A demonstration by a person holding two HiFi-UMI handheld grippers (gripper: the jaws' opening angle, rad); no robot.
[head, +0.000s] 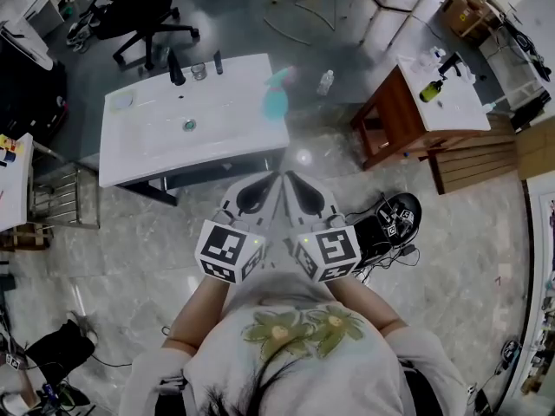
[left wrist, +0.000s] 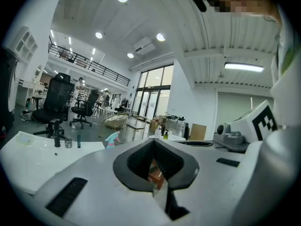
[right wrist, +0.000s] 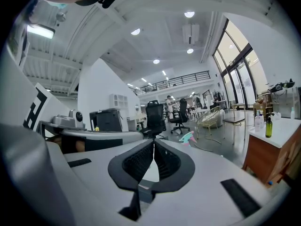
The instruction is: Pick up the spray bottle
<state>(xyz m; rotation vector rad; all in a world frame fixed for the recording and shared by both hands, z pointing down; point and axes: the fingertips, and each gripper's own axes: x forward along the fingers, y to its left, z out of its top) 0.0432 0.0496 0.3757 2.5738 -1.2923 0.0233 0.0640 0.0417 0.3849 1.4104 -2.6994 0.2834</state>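
Nothing of the pick-up was done yet; the teal spray bottle (head: 276, 100) stood untouched at the right edge of the white sink counter (head: 147, 141), upper middle of the frame; the left gripper (head: 273, 177) and right gripper (head: 290, 177), 2 tools side by side at lower centre, were clamped on nothing, well apart from it.

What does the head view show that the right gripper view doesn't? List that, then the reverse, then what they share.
Head view only: the sink counter from above, its faucet and glass, a clear bottle on the floor, the person's flowered shirt.
Right gripper view only: ceiling lights, a balcony railing, tall windows, and a close look at the right gripper, jaws together, nothing held.
Both: the teal spray bottle, the green bottle on the wooden table, a black office chair.
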